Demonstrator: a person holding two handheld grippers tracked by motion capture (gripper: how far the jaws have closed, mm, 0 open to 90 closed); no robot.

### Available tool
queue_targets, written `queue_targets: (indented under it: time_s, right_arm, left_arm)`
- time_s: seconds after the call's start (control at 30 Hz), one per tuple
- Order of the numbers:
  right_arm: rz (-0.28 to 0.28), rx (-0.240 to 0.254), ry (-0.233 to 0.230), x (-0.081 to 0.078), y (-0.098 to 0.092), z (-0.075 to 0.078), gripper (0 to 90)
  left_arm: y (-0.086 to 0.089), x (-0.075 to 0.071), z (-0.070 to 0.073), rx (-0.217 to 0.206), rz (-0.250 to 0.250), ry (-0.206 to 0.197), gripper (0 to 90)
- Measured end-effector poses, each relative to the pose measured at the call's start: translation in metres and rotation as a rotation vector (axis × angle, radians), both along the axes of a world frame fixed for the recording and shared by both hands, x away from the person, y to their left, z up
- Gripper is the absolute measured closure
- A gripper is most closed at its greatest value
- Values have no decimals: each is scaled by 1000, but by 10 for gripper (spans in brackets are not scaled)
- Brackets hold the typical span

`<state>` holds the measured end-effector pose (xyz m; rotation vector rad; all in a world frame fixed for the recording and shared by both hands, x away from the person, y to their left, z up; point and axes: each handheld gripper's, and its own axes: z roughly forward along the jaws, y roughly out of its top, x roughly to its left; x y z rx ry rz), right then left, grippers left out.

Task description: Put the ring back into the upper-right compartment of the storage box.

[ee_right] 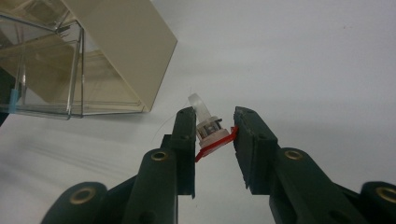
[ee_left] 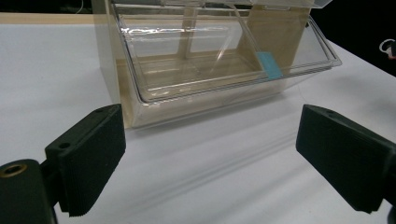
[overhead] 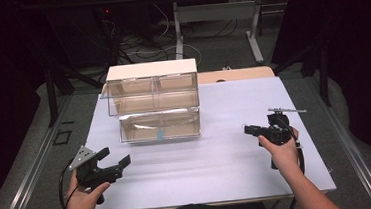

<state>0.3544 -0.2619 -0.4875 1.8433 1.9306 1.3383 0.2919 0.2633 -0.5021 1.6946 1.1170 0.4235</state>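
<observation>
1. Facing me, the clear drawer cabinet stands toward the far left of the white worktop, its lower drawer tipped open toward me, a blue tag on its front lip. In the left gripper view that drawer looks empty inside.
2. My right gripper hovers at the right of the worktop, well apart from the cabinet. Its fingers are clenched on a small clear-and-white part with a red tab, held above the surface.
3. My left gripper waits near the front left corner, fingers spread wide and grasping nothing, pointed at the open drawer.
4. I judge the step in hand to be carrying the small part to the open drawer. The next move calls for a sweep left and forward, then lowering over the drawer's lip before letting go.
5. Bare worktop lies between my right gripper and the drawer, so the path is free. The edges to mind are the drawer's tilted front lip and the upper drawers overhanging it; the worktop's right edge lies near my right hand.
</observation>
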Motion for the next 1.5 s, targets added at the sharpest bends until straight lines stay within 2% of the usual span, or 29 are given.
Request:
queue_targets:
  time_s: [0.23,0.33,0.63,1.0,1.2,1.33,1.43,1.5]
  right_arm:
    - [21,14,2,-7,-1,8,702]
    - [32,23,-1,-9,0,11,702]
    - [78,47,-10,-15,13,18,702]
    - [142,79,-9,-15,34,24,702]
    - [192,76,-11,-14,53,27,702]
    - [218,101,-3,-13,65,29,702]
    - [238,91,-3,-13,74,30,702]
    - [248,104,-3,-13,78,31,702]
  left_arm:
    - [-2,-2,1,12,-19,5,102]
    - [-3,-2,1,5,-20,5,110]
    - [-5,-2,0,13,-46,1,120]
    - [-6,-2,0,10,-40,1,123]
    - [-5,-1,-1,12,-35,6,123]
    - [-5,-1,-1,14,-35,5,123]
    - [-5,-1,-1,12,-32,8,124]
    - [-5,-1,-1,11,-30,10,124]
